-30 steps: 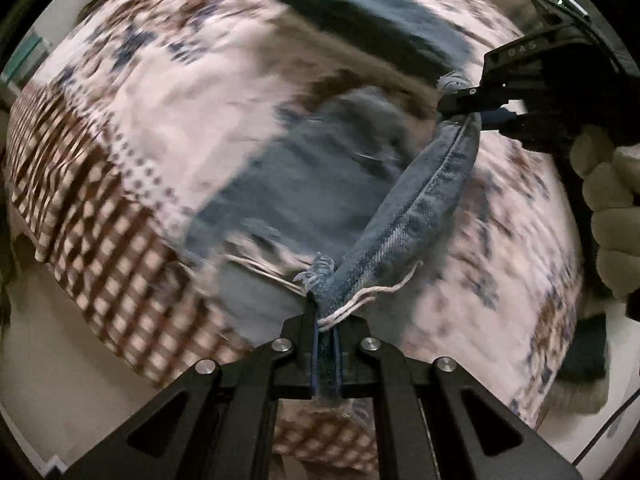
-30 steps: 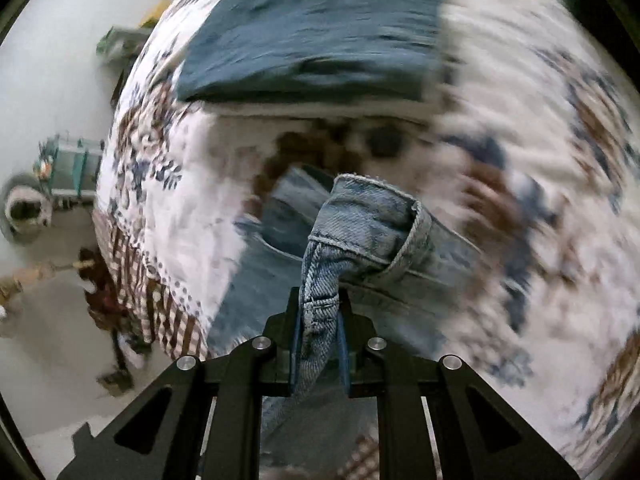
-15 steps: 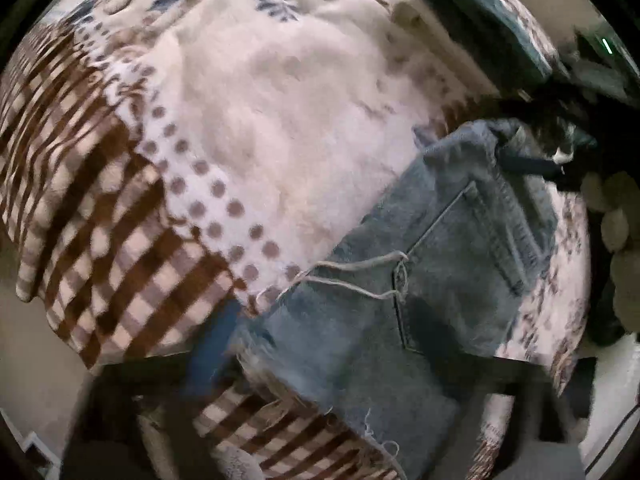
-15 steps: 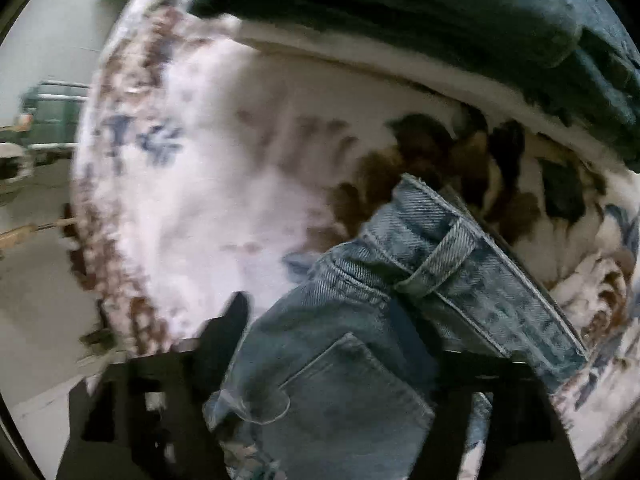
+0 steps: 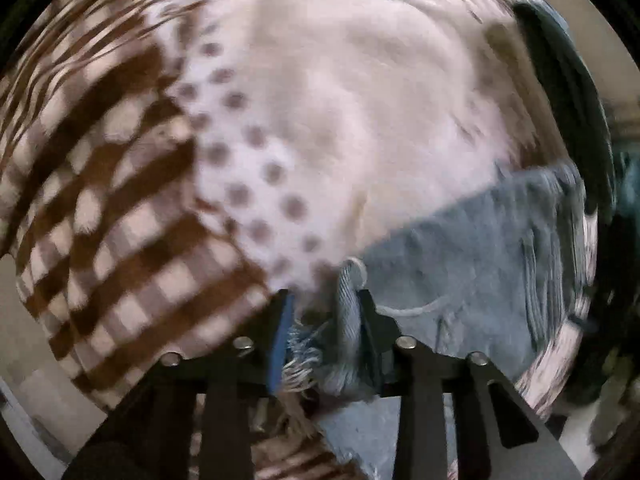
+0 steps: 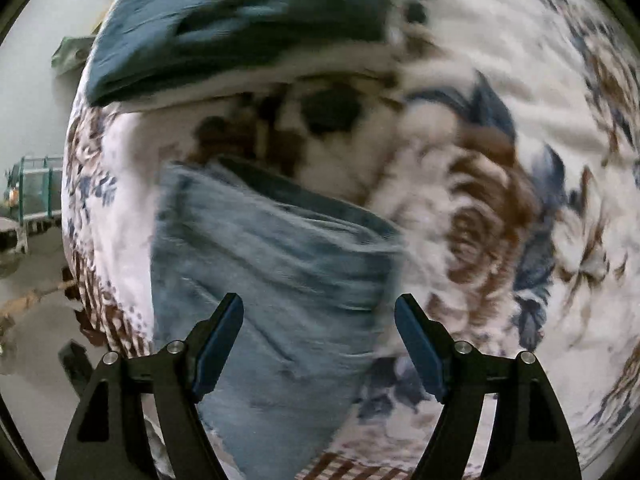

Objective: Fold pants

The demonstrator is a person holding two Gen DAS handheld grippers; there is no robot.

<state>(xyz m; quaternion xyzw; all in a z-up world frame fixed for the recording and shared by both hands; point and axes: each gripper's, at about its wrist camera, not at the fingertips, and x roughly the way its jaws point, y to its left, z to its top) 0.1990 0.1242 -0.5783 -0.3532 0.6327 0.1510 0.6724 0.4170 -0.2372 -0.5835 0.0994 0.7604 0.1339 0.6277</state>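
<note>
- The left gripper [image 5: 324, 320] has its jaws partly apart, with a frayed hem of the denim shorts [image 5: 472, 276] bunched between them; the cloth lies against the right-hand pad, and a gap shows at the other. I cannot tell if it is truly pinched or only resting there.
- The right gripper [image 6: 318, 344] is spread wide and holds nothing, hovering just above the shorts [image 6: 272, 280], which lie on the bed under it.
- My worry on the left side: if that gripper lifts away with loose threads caught on a pad, the hem comes with it and the laid-down layer gets dragged askew.
- On the right, the shorts look rumpled, with a ridge of cloth across the middle; a next grab taken from that ridge might catch one layer only and make a crooked fold.
- Both views are smeared with motion, so a quick re-grasp could land off the edge aimed for.
- Pose: both tools point down and forward at the bed, the left one low at the hem near the checked border of the blanket [image 5: 120, 208], the right one higher over the floral part [image 6: 500, 208].
- Beyond the shorts a dark teal folded cloth [image 6: 240, 24] lies on the blanket, apart from them.
</note>
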